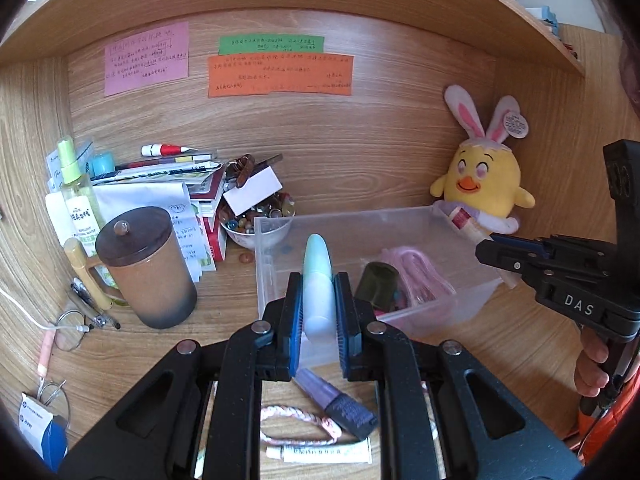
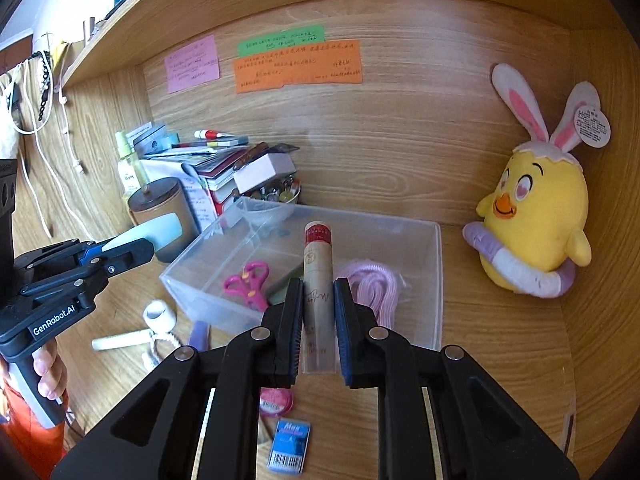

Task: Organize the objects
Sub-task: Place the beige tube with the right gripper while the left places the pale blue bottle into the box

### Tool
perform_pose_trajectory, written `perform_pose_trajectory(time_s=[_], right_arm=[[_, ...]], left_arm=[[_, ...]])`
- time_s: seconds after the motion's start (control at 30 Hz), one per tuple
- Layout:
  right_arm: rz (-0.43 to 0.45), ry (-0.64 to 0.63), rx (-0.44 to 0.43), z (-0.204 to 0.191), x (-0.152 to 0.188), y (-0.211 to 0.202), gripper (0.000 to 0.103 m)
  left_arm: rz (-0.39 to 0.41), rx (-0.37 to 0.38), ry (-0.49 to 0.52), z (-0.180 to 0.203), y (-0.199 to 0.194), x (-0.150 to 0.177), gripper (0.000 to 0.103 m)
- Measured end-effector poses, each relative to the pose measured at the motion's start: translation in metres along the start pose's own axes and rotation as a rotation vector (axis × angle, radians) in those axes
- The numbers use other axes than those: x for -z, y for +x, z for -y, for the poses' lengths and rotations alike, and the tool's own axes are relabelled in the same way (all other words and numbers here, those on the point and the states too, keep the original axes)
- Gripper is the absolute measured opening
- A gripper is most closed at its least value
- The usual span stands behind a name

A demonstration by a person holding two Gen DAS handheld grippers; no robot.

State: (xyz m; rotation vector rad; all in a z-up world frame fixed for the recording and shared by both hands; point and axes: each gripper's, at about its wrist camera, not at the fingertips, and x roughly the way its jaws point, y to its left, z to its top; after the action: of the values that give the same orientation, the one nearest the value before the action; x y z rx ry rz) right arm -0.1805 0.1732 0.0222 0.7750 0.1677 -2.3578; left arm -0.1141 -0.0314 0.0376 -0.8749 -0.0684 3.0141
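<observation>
A clear plastic bin (image 1: 276, 280) (image 2: 436, 280) stands on the wooden desk. It holds a pink cord (image 2: 372, 284), pink scissors (image 2: 250, 282) and a dark cap (image 1: 378, 282). My left gripper (image 1: 319, 300) is shut on a pale blue-green tube (image 1: 318, 276) over the bin's near left edge; it also shows in the right wrist view (image 2: 152, 234). My right gripper (image 2: 318, 308) is shut on a beige tube with a red label (image 2: 318, 256) above the bin's front; it also shows in the left wrist view (image 1: 466, 220).
A yellow plush chick (image 2: 536, 220) sits at the back right. A brown lidded mug (image 1: 146, 264), a paper stack and a bead bowl (image 1: 256, 220) crowd the back left. A purple bottle (image 1: 336, 400), a braided bracelet (image 1: 296, 424) and a white tube (image 1: 320, 454) lie in front.
</observation>
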Motion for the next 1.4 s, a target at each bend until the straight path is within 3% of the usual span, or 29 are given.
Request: perform_pose_trajectory(time_s=[0.33,0.67,0.77,1.1,1.4], right_arm=[[-0.058,0.007,0.03,0.008,-0.016,0.043,0.014],[-0.175,0.016,0.034,0.017,-0.006,0.086,0.014],[-0.199,0.007,0.035,0.015,-0.002,0.094,0.014],[-0.233,0.001,0.037,0.012,-0.001,0.093,0.016],[-0.17,-0.026,0.047,0.003,-0.002,0.059,0.035]], left_arm=[[-0.103,0.049,-0.019,-0.004,0.048,-0.008,0.014],[-0.205,0.089,-0.037,-0.006,0.083,0.003,0.014],[-0.234,0.135,-0.061,-0.008,0.088,0.004,0.014],[-0.21,0.128,-0.052,-0.005,0.074,0.001,0.015],[-0.157,0.092,-0.032,-0.003,0.048,0.001,0.05]])
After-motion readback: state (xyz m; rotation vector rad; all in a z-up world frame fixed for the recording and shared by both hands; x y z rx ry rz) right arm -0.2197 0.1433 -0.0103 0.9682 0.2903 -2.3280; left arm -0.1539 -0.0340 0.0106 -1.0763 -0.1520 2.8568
